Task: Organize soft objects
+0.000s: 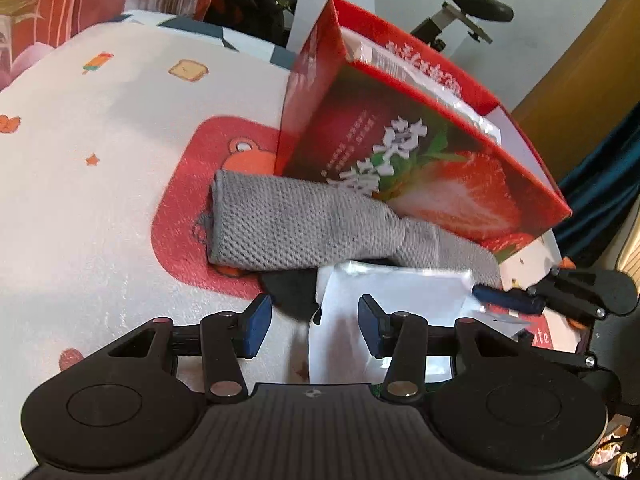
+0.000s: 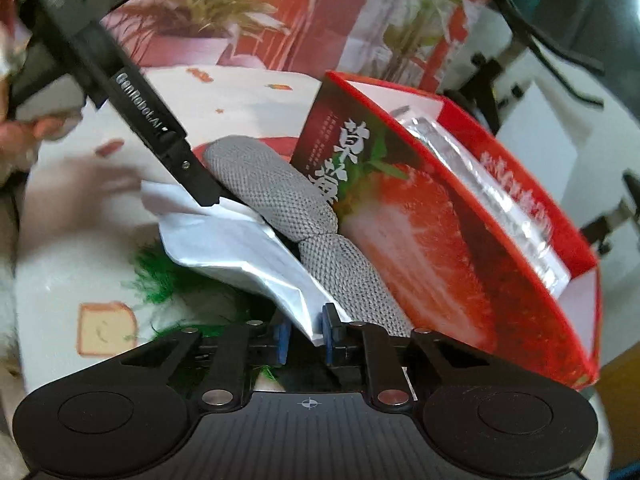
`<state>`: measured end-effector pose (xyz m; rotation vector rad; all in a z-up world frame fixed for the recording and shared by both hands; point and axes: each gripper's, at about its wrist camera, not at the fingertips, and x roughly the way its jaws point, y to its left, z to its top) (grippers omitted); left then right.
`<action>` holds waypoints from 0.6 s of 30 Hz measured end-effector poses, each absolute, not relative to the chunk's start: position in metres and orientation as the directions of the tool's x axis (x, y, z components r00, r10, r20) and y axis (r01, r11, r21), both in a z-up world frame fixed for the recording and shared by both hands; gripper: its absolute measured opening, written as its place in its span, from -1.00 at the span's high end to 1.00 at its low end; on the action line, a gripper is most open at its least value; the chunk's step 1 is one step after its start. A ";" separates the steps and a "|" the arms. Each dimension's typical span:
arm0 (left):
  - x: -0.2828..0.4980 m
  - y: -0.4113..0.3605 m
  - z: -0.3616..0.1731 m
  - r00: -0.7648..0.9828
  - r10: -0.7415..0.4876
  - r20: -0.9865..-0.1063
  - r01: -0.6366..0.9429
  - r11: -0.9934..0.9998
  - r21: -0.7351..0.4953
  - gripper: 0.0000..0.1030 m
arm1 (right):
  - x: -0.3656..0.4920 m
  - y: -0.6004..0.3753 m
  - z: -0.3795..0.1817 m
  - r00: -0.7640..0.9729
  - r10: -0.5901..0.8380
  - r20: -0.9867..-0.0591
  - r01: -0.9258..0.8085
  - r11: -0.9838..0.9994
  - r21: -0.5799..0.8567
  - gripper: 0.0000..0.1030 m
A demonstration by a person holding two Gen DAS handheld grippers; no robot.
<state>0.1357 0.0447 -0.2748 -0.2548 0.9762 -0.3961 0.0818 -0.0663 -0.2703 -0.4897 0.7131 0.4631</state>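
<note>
Right wrist view catches green fuzz [image 2: 156,268] the left view misses. Right gripper [image 2: 306,338] fingers are clamped on the white packet [image 2: 240,248]; left gripper [image 1: 314,330] fingers straddle its other end, grip unclear. Grey knitted cloth [image 1: 288,228] lies against the strawberry box [image 1: 420,152], crowding the packet.

1 red box [image 1: 420,152], 1 grey knit cloth [image 1: 288,228], 1 white packet [image 1: 384,296], 1 green fuzzy thing [image 2: 156,272].
</note>
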 end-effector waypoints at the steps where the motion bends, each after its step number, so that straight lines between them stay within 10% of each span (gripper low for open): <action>1: 0.136 0.046 -0.273 0.505 -0.434 -0.746 0.211 0.900 -0.382 0.04 | 0.084 -0.069 -0.268 0.664 0.242 -0.707 -0.543 0.806 -0.234 0.73; 18: 0.148 0.066 -0.239 0.643 -0.441 -0.626 0.218 0.889 -0.402 0.04 | 0.122 -0.141 -0.268 0.650 0.349 -0.675 -0.199 0.936 0.291 0.73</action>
